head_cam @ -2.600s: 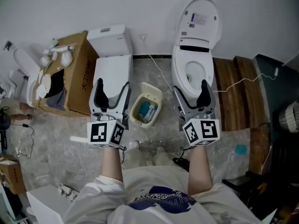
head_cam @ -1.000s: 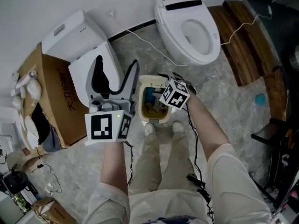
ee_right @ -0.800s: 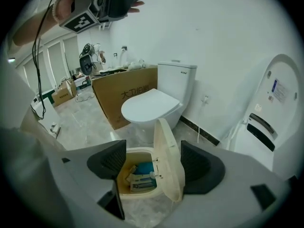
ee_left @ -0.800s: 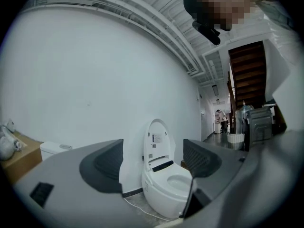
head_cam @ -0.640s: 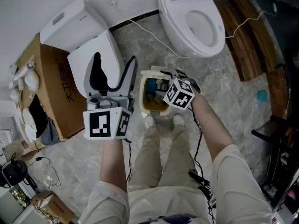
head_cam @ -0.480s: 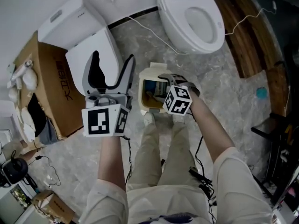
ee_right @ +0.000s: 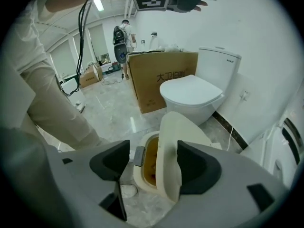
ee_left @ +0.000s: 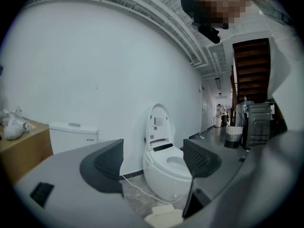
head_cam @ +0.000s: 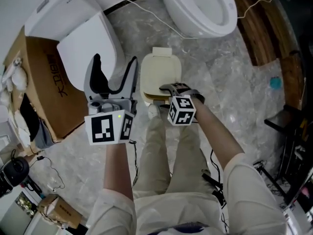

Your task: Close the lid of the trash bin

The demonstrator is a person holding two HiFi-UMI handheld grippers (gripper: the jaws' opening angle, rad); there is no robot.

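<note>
Head view, step: you are in the closing itself. The lid (head_cam: 160, 73) is nearly down over the trash bin (head_cam: 145, 98), which stands on the floor just ahead of your feet.
Head view, right tongs: your right tongs (head_cam: 172, 89) point steeply down at the lid's near edge, with your forearm stretched forward over your knees.
Head view, left tongs: your left tongs (head_cam: 113, 71) hover to the bin's left, held about level and taking no part.
Left gripper view, jaws: they stand apart and empty. Beyond them you see only the open toilet (ee_left: 166, 167) and a corner of the lid.
Right gripper view, jaws: they are closing with the lid between them. Its edge lies by the pad at the picture's right and the other pad stands clear, so there is no clamp.
Right gripper view, lid: it is tilted, and a gap shows the bin's inside.
Next move: judging by that gap, you need to press the lid down onto the rim until it seats. A push should do, without a grip.
</note>
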